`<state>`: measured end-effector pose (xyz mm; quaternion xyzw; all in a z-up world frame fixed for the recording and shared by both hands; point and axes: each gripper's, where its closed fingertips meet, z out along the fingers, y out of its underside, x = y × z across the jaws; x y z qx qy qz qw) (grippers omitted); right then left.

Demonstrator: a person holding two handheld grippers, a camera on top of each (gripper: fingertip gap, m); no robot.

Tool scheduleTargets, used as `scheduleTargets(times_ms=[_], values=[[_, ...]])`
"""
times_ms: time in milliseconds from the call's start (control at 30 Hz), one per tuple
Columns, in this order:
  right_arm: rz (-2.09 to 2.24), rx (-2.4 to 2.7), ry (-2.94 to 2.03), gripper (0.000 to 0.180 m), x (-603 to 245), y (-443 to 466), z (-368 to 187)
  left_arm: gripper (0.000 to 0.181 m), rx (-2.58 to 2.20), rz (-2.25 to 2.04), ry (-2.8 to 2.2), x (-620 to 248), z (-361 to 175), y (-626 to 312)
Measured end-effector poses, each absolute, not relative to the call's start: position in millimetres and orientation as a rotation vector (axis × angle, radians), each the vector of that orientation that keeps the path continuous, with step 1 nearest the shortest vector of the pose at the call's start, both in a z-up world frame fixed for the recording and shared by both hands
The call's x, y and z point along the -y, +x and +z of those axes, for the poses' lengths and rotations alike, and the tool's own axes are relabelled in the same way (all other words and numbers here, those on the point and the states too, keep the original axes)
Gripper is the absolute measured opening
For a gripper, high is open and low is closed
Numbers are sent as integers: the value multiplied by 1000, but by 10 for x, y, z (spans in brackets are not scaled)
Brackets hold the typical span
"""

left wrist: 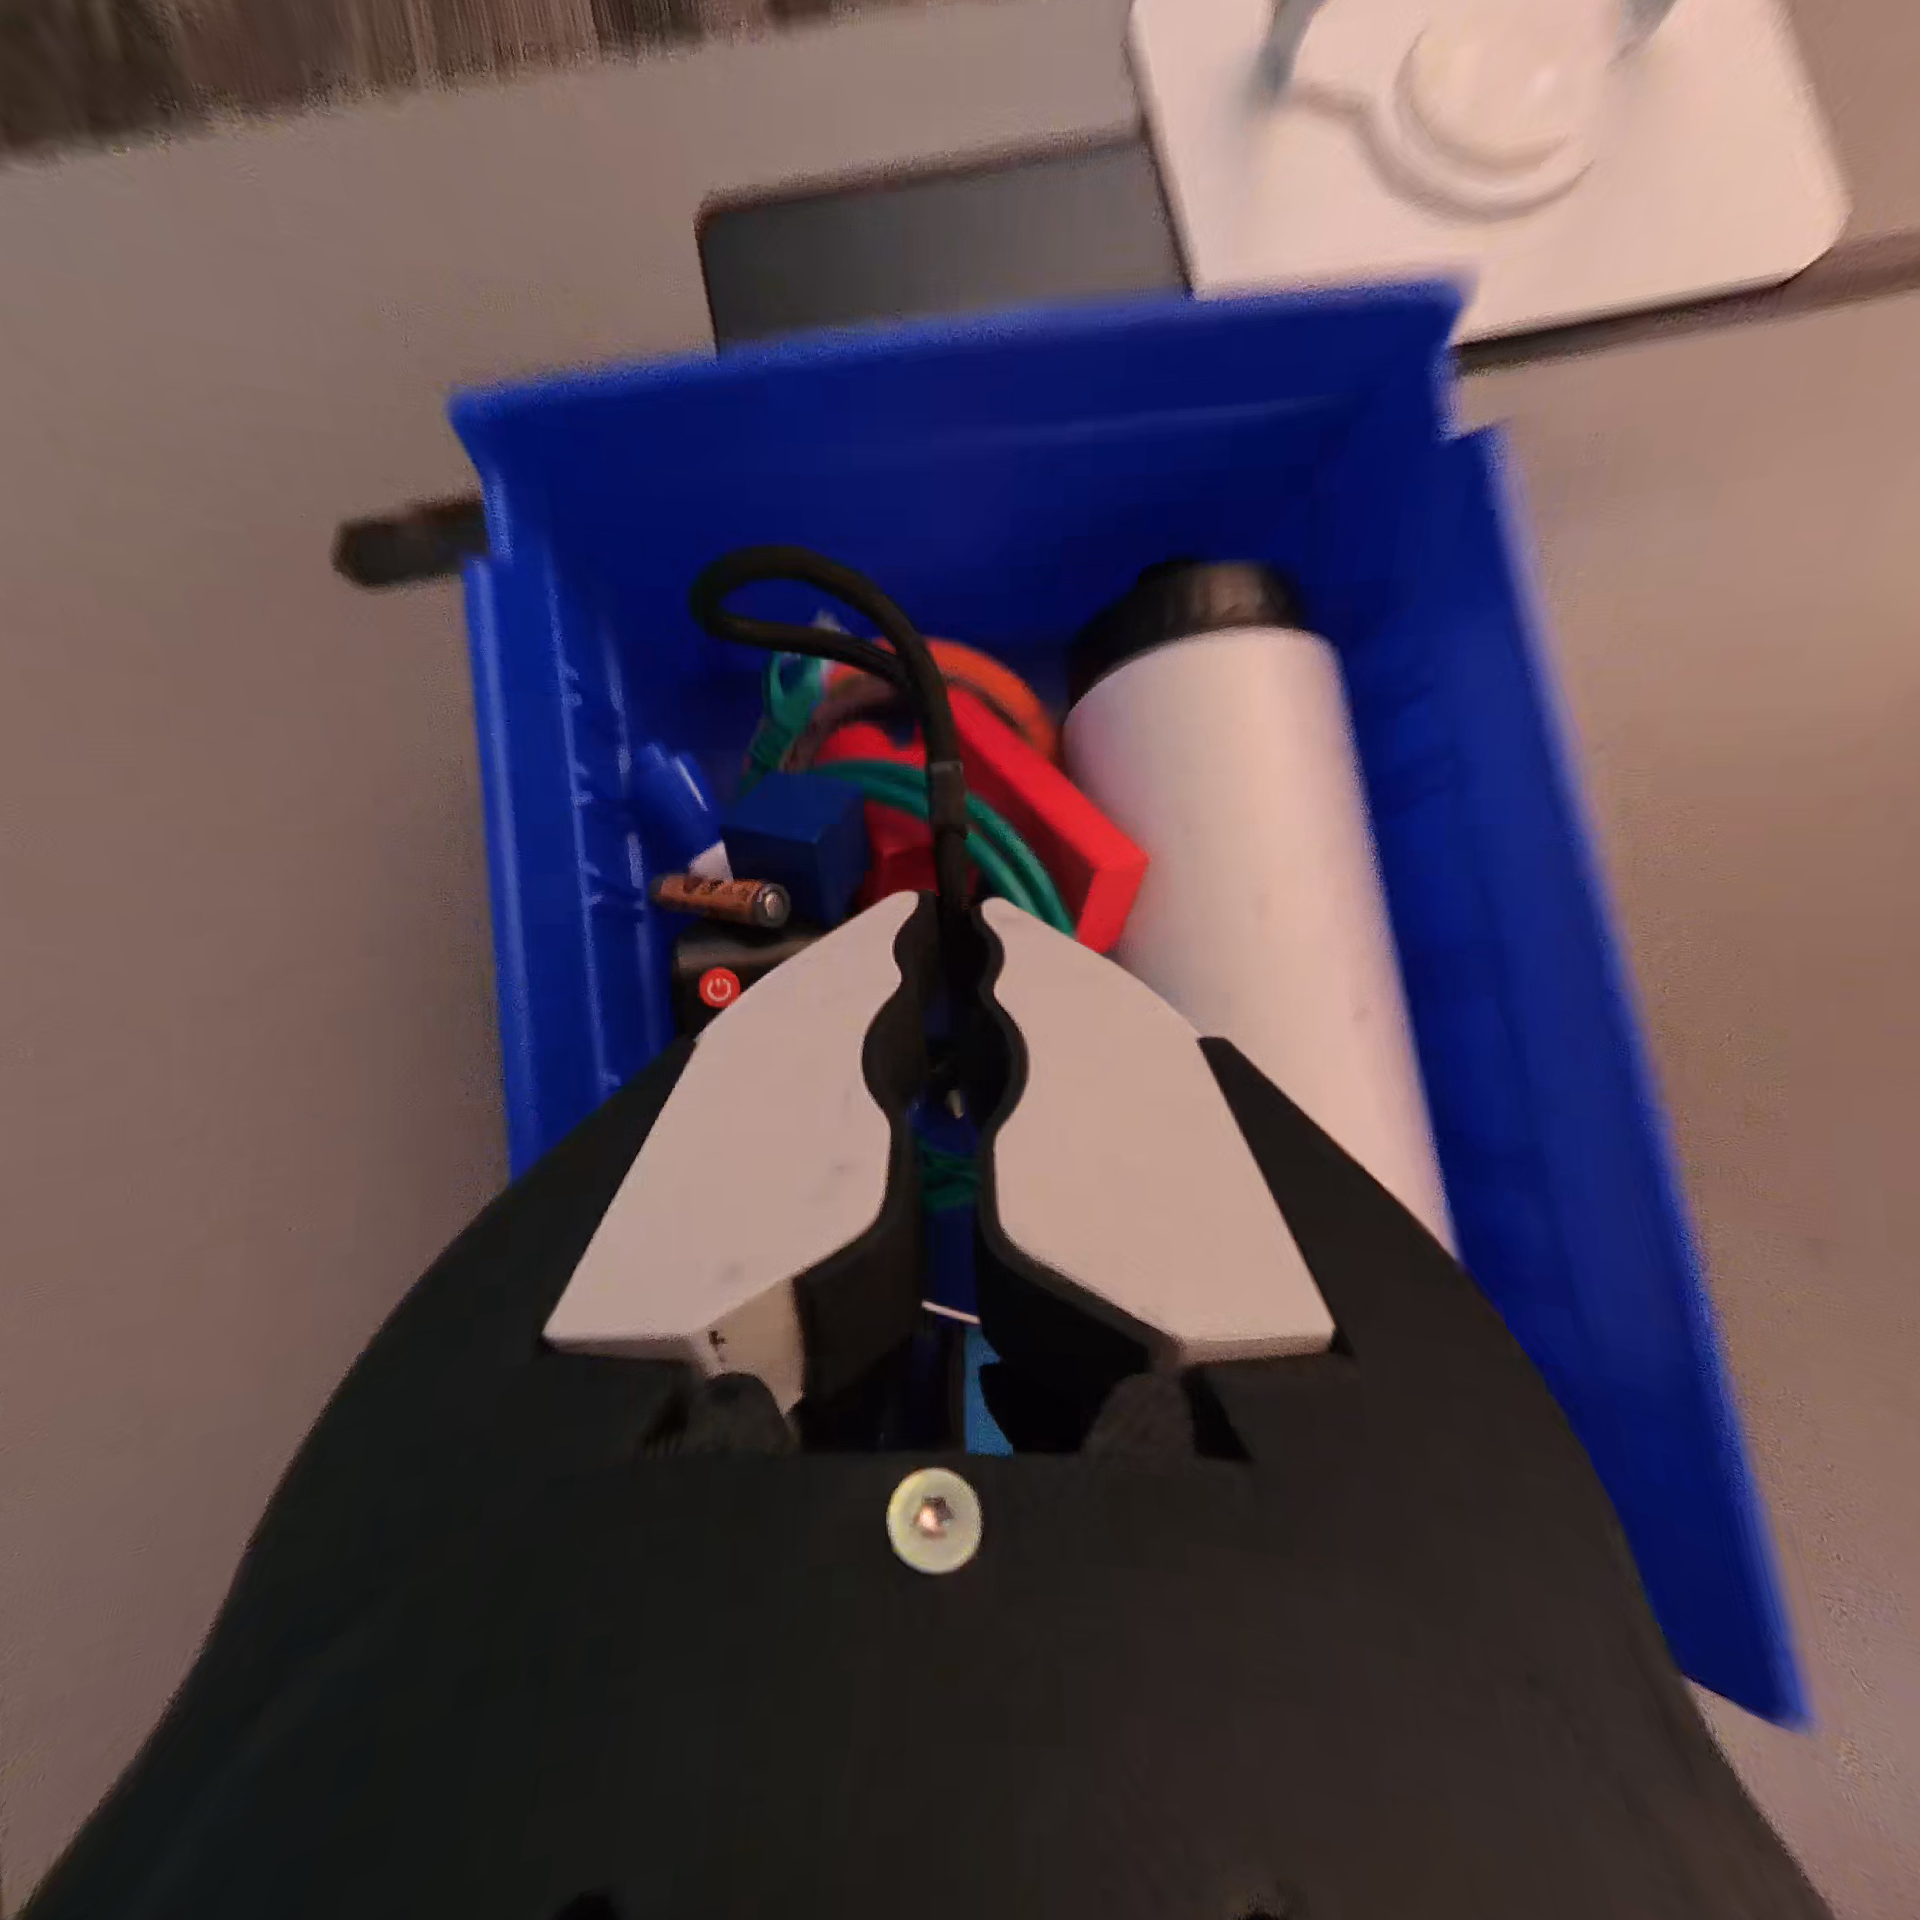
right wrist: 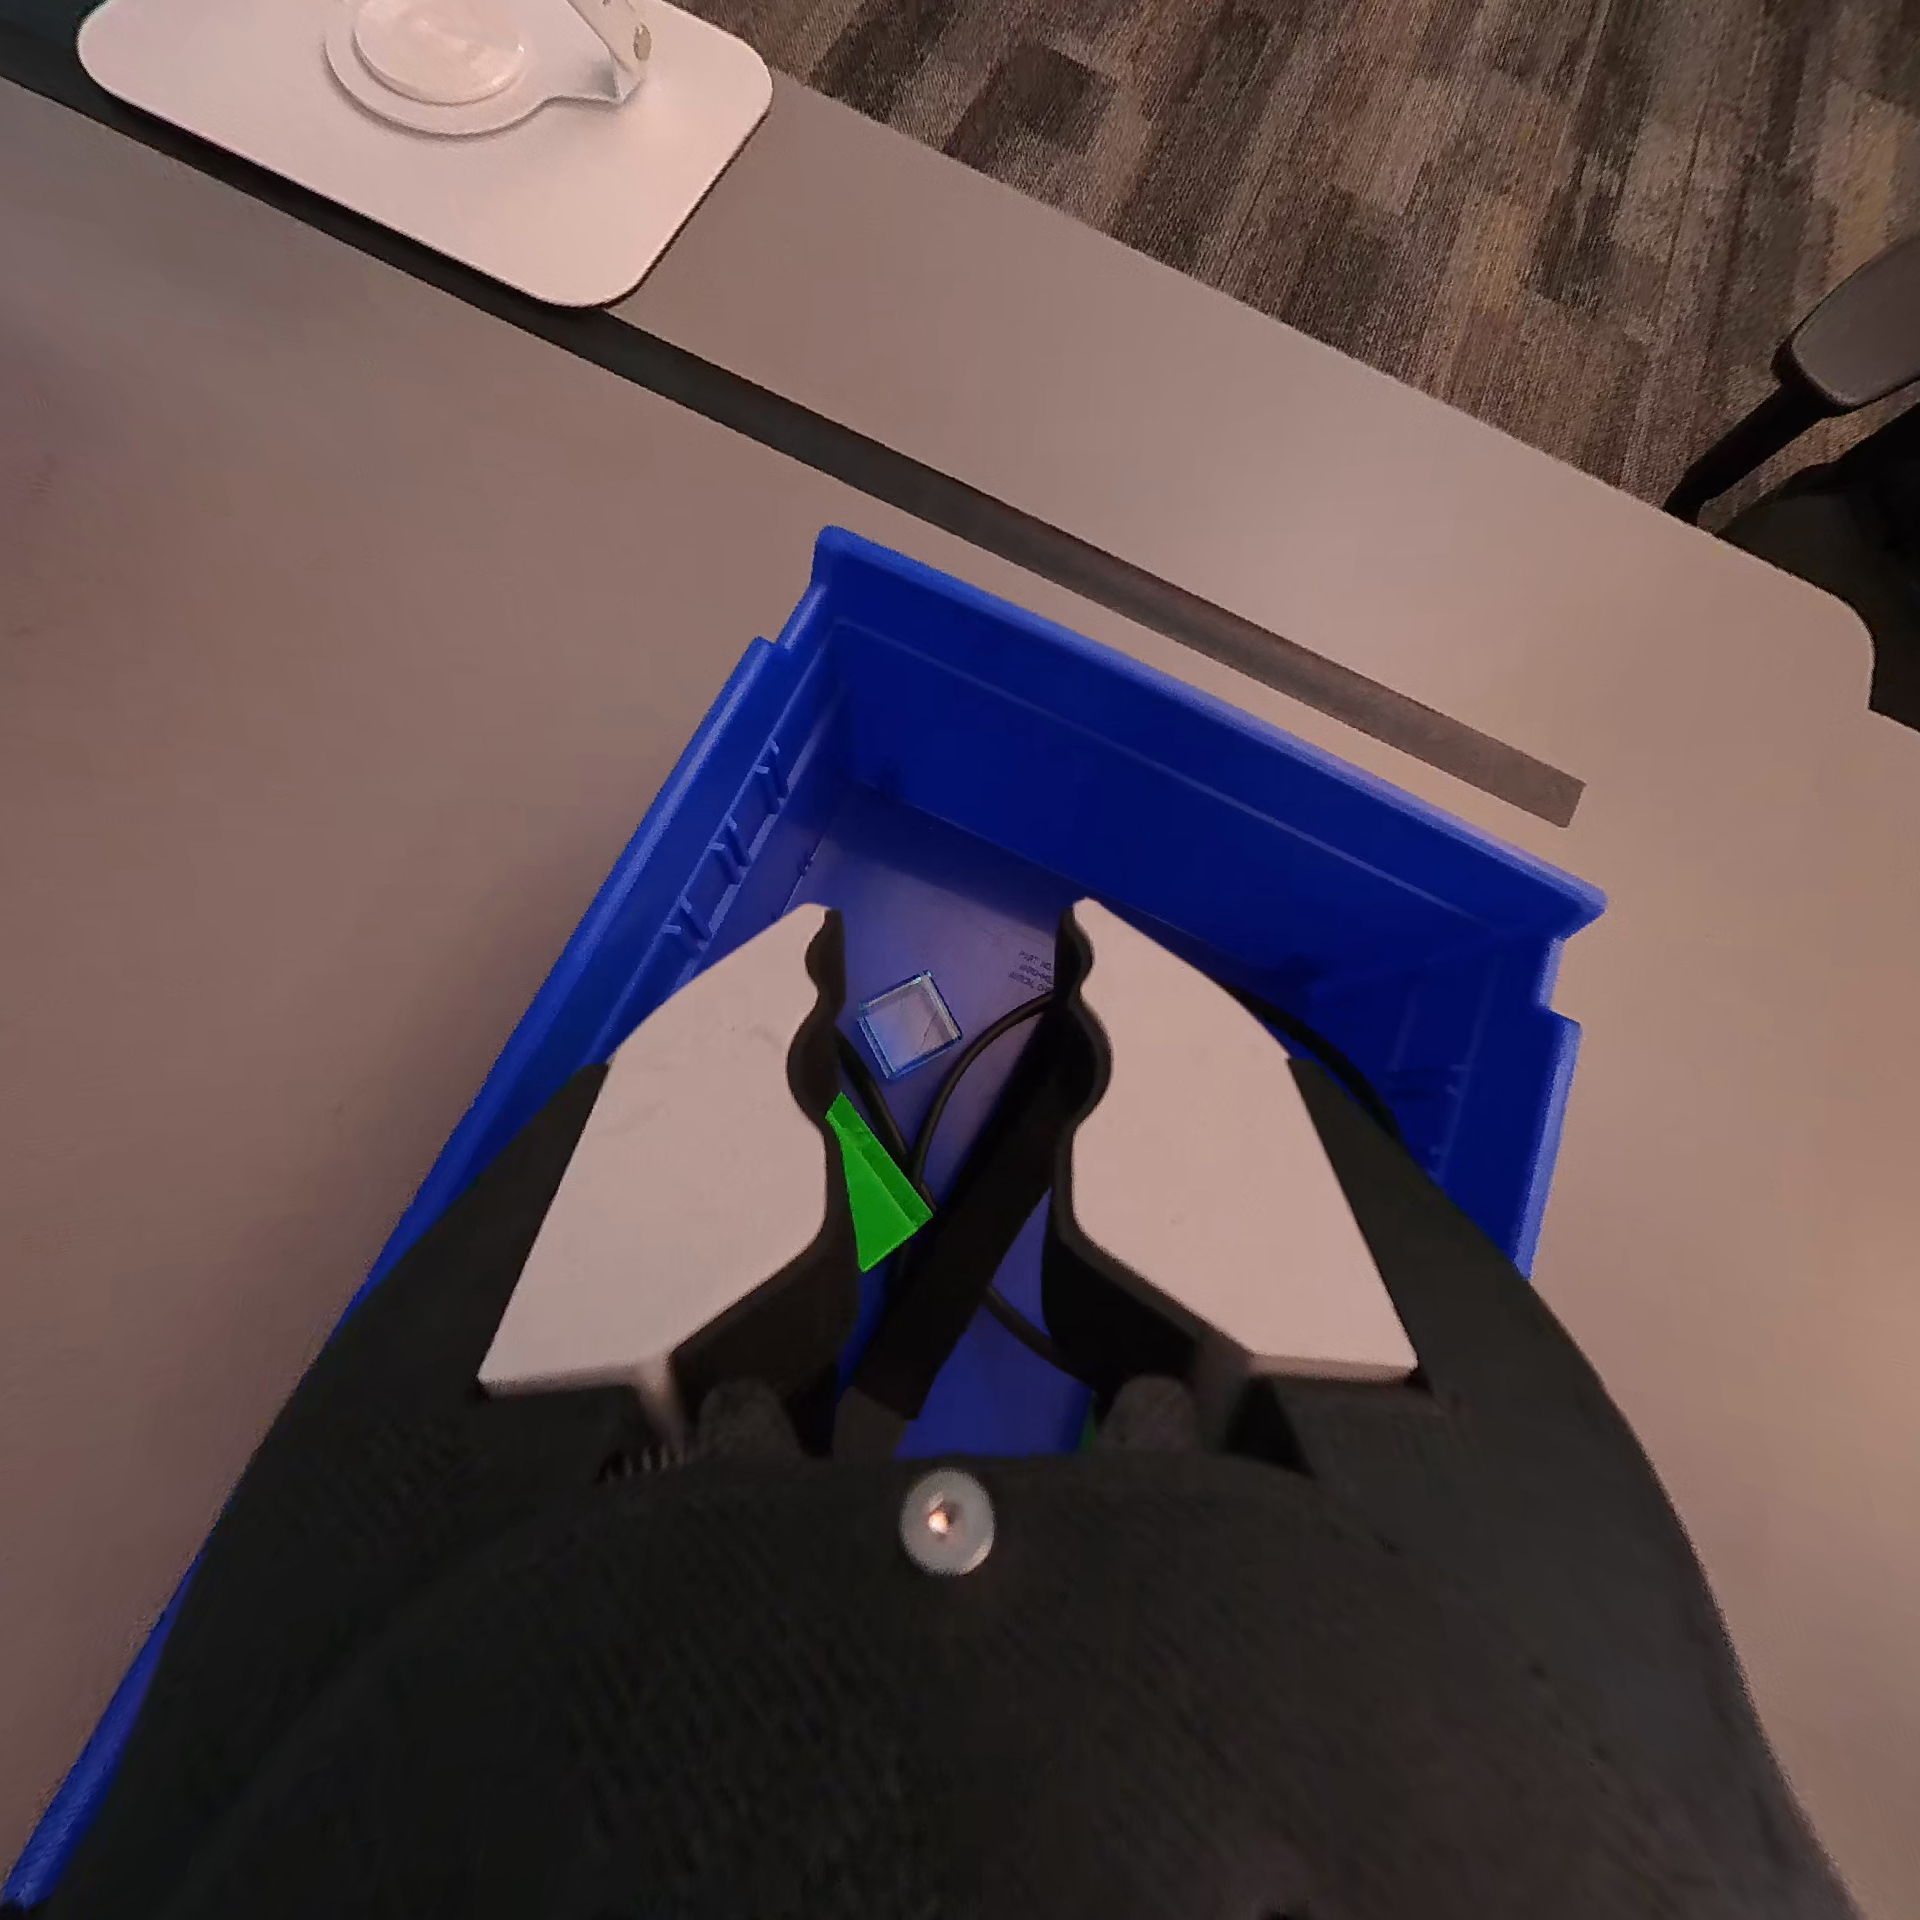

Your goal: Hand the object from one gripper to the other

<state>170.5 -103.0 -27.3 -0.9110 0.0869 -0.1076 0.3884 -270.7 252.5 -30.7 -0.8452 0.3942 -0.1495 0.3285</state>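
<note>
Your left tool [left wrist: 940,914] is pinched almost closed on a thin black cord [left wrist: 914,675], which rises from between its tips and curls into a loop above the clutter of a blue bin [left wrist: 935,457]. That bin sits on the grey worktop [left wrist: 208,727] and holds a white cylinder with a black cap [left wrist: 1247,883], a red block [left wrist: 1049,821], green wire [left wrist: 997,842], a small blue cube [left wrist: 800,842], a battery [left wrist: 727,896] and a black device with a red power button [left wrist: 719,987]. The view is blurred.

Your right tool [right wrist: 945,925] hangs with its fingers parted and grips nothing; it is over a second blue bin [right wrist: 1195,758]. On that bin's floor, seen between the fingers, lie a small clear square tile [right wrist: 909,1023], a green wedge-shaped piece [right wrist: 873,1195], a black strap [right wrist: 966,1247] and a thin black wire [right wrist: 977,1060]. A white rounded pad [right wrist: 582,197] rests farther off on the worktop, near its edge.
</note>
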Motion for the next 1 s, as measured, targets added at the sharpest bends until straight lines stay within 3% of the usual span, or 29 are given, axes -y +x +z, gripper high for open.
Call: scheduleTargets(times_ms=[233, 367, 533, 733, 1000], values=[[-347, -133, -2267, 39, 947, 1539, -45, 3, -1142, -888, -1468, -1492, 1192, -2199], [-444, 24, -2157, 39, 818, 1272, 276, 3, -1247, -1131, -1014, -633, 1661, -1989], [-459, 395, -1825, 39, 608, 393, 895, 4, -1344, -1464, -755, 141, 1734, -1753], [152, 697, -1226, 41, 913, -1220, 1630, 3, -1436, -1635, -637, 596, 1583, -1561], [654, 433, -1244, 41, 884, -1371, 1792, 3, -1581, -1604, -516, 961, 1422, -1537]])
